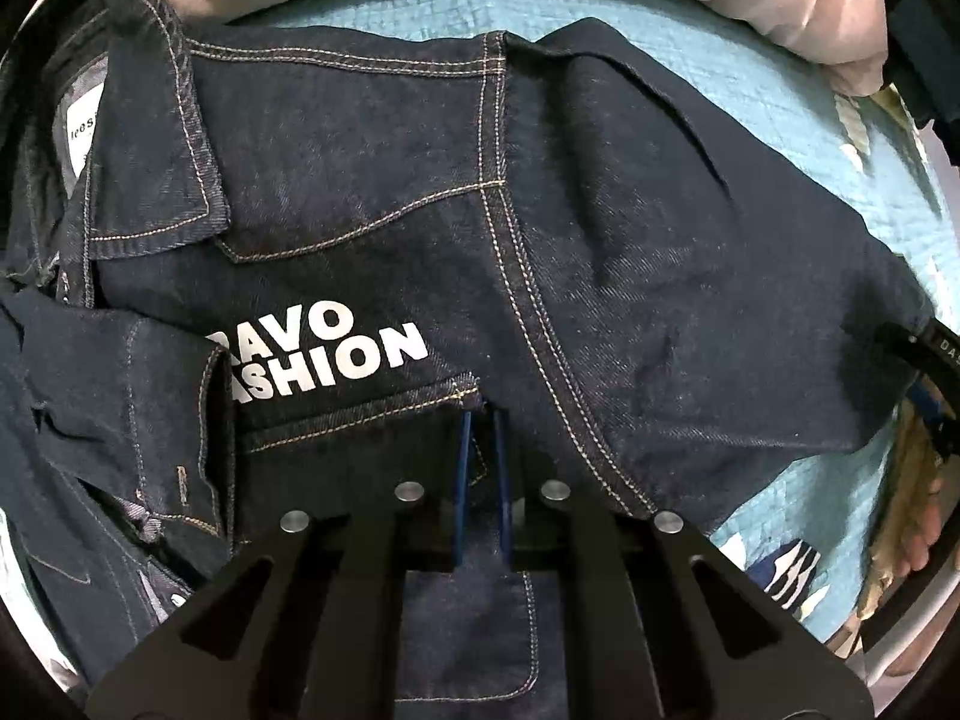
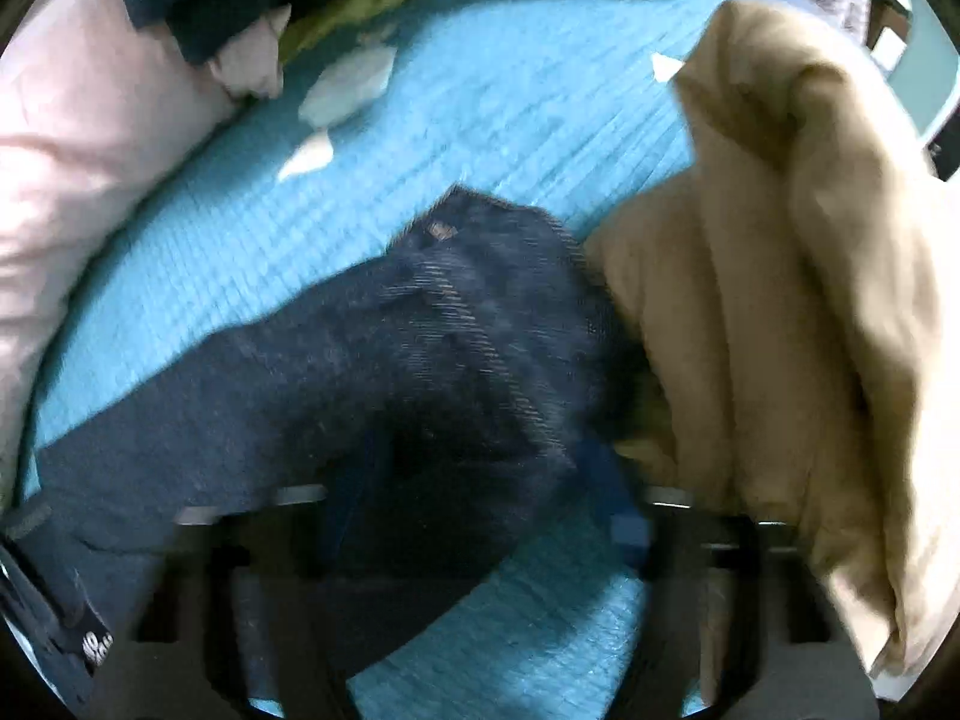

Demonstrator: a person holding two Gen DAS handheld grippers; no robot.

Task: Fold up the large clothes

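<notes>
A dark denim jacket [image 1: 372,228] with white block letters on its chest lies spread on a teal quilt [image 1: 690,42], collar at the upper left. My left gripper [image 1: 482,420] points straight down, its blue fingers [image 1: 462,468] shut on a denim edge just below the lettering. In the blurred right wrist view, the jacket's sleeve [image 2: 468,324] runs up to its cuff. My right gripper [image 2: 480,474] straddles the sleeve, one blue finger [image 2: 606,474] on each side of the cloth. The blur hides whether the pads press on it.
A pink pillow [image 1: 780,6] [image 2: 78,138] lies along the far edge of the bed. A beige garment [image 2: 780,312] is heaped right beside the sleeve cuff. A hand [image 1: 918,528] and the black body of the other gripper show at the left wrist view's right rim.
</notes>
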